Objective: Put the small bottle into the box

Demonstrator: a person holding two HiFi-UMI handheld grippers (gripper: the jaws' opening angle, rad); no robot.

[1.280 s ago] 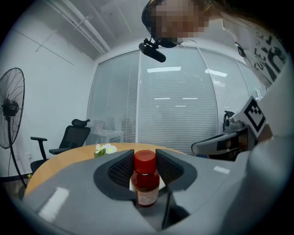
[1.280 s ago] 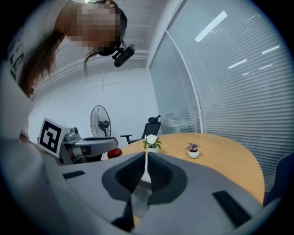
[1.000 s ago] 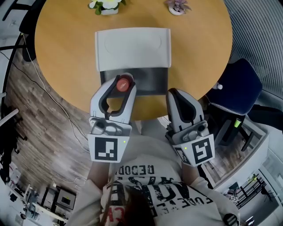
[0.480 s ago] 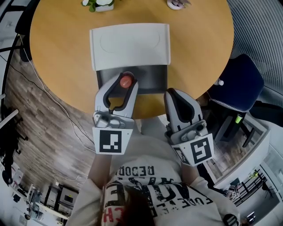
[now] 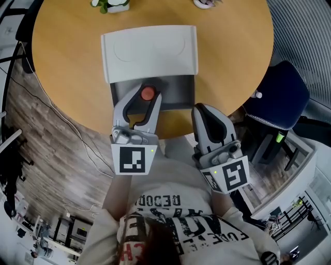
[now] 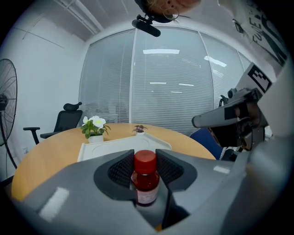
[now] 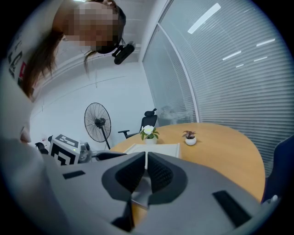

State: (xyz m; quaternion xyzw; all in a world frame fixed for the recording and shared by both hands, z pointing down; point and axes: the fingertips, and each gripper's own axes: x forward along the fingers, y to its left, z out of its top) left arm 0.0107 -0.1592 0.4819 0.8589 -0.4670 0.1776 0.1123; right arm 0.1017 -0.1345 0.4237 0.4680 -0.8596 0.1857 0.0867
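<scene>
At the round wooden bench (image 5: 62, 67), left to right: a pot of white flowers (image 5: 110, 5) stands at the far rim, about 11 o'clock from me. My left tool (image 5: 147, 94) reaches out toward 12 o'clock, its jaws grasping the small bottle (image 6: 146, 180) by the sides. The bottle stands upright between the ribbed pads (image 6: 123, 170), red cap (image 6: 145, 159) up, with dark red contents and a pale label showing below. From above, the cap sits over the near left part of the grey box (image 5: 178, 93), whose dark inside lies open; I cannot tell whether the bottle's base touches the box floor. The box's white lid (image 5: 150, 52) lies folded back beyond it, at 12 o'clock. A second, smaller plant pot (image 5: 203, 3) sits at the far rim near 1 o'clock. My right tool (image 5: 203, 107) hangs just right of the box's near right corner, above the bench's near edge, clenched pad against pad with nothing between them. Off the bench at 3 o'clock is a blue chair (image 5: 279, 98). The right gripper view also takes in a standing fan (image 7: 97, 122) and a black office chair (image 7: 148, 120) beyond the bench.
</scene>
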